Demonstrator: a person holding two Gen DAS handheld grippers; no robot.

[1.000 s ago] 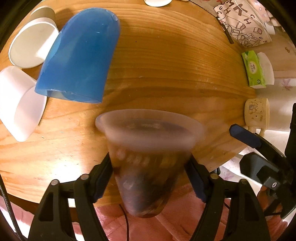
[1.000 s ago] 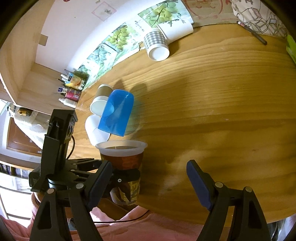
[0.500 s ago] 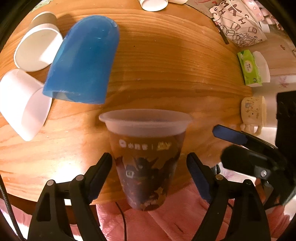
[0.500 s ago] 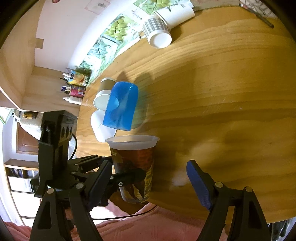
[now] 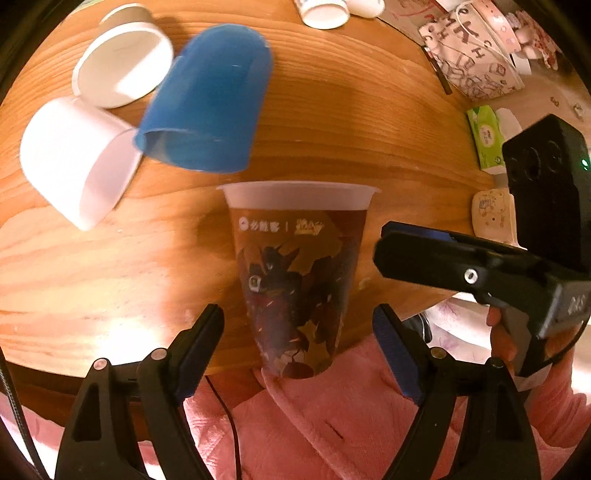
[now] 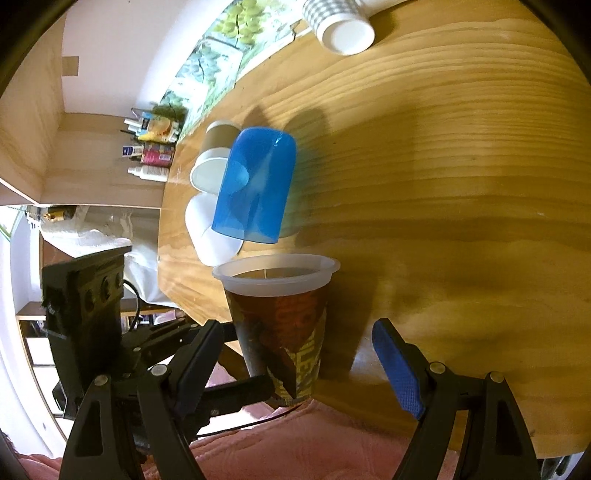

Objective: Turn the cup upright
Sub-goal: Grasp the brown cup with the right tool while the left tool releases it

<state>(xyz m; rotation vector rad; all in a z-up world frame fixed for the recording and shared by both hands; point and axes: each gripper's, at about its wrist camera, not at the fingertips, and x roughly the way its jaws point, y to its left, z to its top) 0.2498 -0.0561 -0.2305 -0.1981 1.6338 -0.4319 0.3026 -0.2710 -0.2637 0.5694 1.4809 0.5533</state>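
Surface: wooden table [image 5: 351, 122] with a curved near edge; pink fabric [image 5: 314, 417] lies below that edge.
Left gripper [image 5: 297, 343]: jaws spread wide, one finger on each side of the printed cup, neither touching it.
Right gripper [image 6: 297, 347]: jaws wide apart and holding nothing; in the left wrist view it comes in from the right, just beside the cup.
Printed cup [image 5: 295, 273]: stands upright at the near edge of the table, translucent rim on top, dark brown wrap with artwork and lettering; free of both grippers.
Blue cup [image 5: 207, 99]: on its side just beyond the printed cup, its open mouth facing the near edge.
White cups: one [image 5: 79, 158] on its side, touching the blue cup's rim; a second, brown-walled one [image 5: 123, 70] lies further back.
Far edge: checked paper cup [image 6: 338, 22] on its side; patterned cloth [image 5: 476, 48], green tissue pack [image 5: 485, 142] off to the right.
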